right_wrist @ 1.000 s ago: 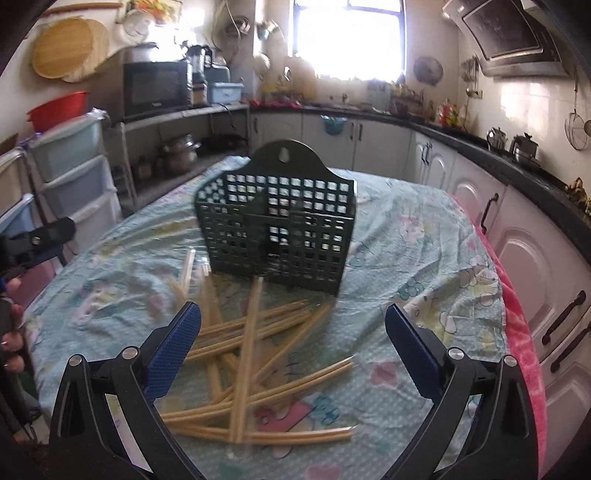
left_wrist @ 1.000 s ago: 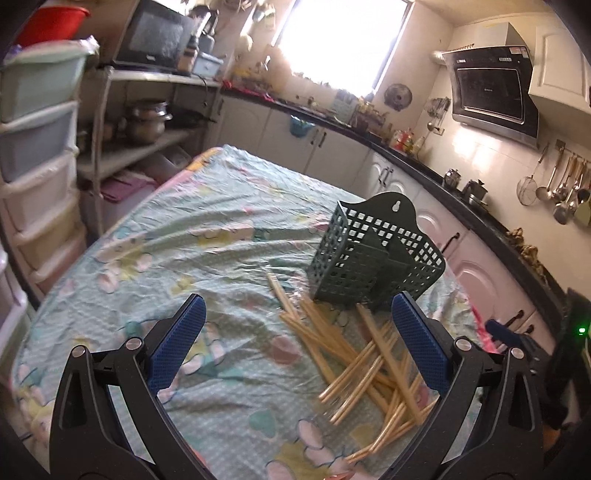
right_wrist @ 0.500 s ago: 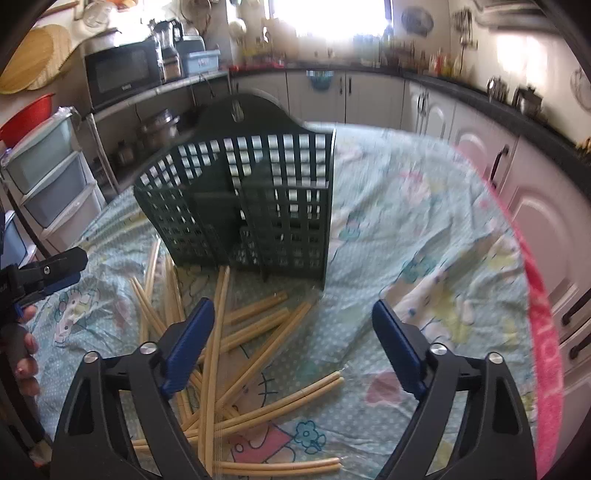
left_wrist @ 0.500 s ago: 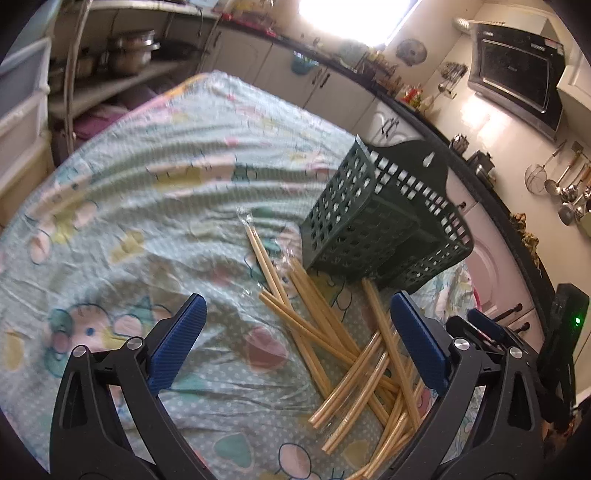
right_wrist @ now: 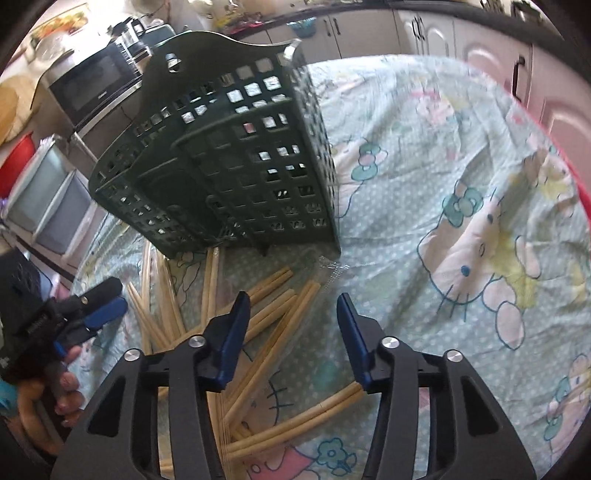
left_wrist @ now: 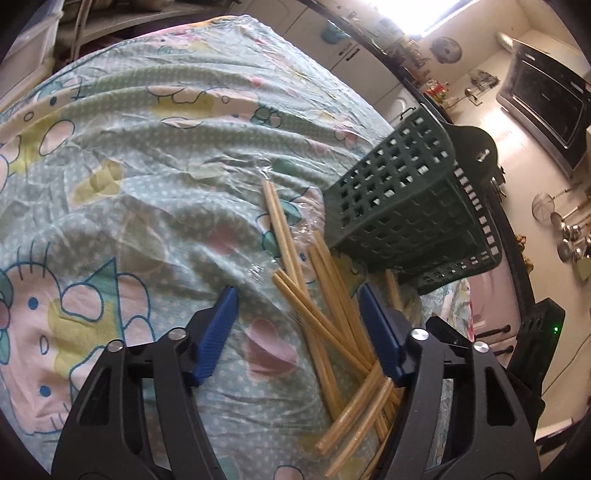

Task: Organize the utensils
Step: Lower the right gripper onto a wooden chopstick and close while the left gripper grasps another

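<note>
A dark green lattice utensil basket (left_wrist: 402, 210) stands upright on the table; it also shows in the right wrist view (right_wrist: 229, 166). Several pairs of plastic-wrapped wooden chopsticks (left_wrist: 317, 295) lie scattered in front of it, and show in the right wrist view (right_wrist: 258, 317) too. My left gripper (left_wrist: 297, 295) is open, low over the pile, with chopsticks lying between its blue pads. My right gripper (right_wrist: 291, 299) is open and empty, low over chopstick ends near the basket's front corner. The left gripper (right_wrist: 99, 310) shows at the left of the right wrist view.
The table carries a pale green cartoon-print cloth (left_wrist: 129, 155). Kitchen cabinets (right_wrist: 424, 29), a microwave (right_wrist: 96, 81) and plastic drawers (right_wrist: 51, 199) stand beyond the table. A range hood (left_wrist: 543, 99) and hanging ladles (left_wrist: 569, 229) are on the far wall.
Both grippers have dropped lower and moved in toward the chopstick pile and basket. Both have narrowed their opening but stay open. The basket and chopsticks have not moved.
</note>
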Available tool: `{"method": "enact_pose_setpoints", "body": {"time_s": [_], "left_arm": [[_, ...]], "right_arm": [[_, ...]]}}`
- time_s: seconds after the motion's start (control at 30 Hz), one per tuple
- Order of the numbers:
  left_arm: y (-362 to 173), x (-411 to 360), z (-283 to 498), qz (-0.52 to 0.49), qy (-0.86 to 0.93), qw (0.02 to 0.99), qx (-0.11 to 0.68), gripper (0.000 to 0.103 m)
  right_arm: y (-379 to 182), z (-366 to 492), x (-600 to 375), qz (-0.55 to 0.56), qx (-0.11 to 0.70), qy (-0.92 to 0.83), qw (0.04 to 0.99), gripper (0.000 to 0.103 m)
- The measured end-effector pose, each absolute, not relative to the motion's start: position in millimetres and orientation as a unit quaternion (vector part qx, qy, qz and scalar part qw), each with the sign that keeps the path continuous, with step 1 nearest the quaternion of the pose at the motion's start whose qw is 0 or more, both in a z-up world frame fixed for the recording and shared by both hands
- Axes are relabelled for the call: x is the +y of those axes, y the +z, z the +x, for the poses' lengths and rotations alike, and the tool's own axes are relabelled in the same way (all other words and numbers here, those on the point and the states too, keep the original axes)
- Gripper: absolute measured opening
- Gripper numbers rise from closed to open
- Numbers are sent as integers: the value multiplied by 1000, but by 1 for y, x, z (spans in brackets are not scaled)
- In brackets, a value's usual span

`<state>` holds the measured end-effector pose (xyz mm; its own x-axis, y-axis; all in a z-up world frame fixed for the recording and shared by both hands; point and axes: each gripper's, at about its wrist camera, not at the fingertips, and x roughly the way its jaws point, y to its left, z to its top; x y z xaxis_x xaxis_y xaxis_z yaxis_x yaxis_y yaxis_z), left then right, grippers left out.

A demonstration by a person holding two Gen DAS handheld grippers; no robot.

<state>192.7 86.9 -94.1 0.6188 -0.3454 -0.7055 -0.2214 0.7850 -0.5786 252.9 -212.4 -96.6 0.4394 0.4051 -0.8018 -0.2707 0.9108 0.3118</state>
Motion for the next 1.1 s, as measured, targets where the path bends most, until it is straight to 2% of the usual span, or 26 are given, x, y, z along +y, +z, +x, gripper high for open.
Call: {"method": "enact_pose_setpoints", "body": {"time_s": [0.17, 0.43, 0.53, 0.63, 1.1], "left_arm": [[-95, 94, 197, -345, -33, 834, 430, 51], [-102, 100, 208, -349, -34, 829, 435, 24], [-104, 103, 208, -349, -38, 828, 436, 12], [-101, 106, 205, -343, -45, 833, 431, 7], [-41, 117, 176, -271, -57, 885, 373, 6]], "right_arm": [[-100, 261, -215, 91, 500, 209, 835, 31], [-100, 264, -215, 97, 503, 217, 831, 14], [-94, 263, -218, 98, 496, 219, 835, 13], [-88, 262, -227, 99, 488, 218, 839, 13], [-35, 236, -246, 93, 419, 225, 874, 10]]}}
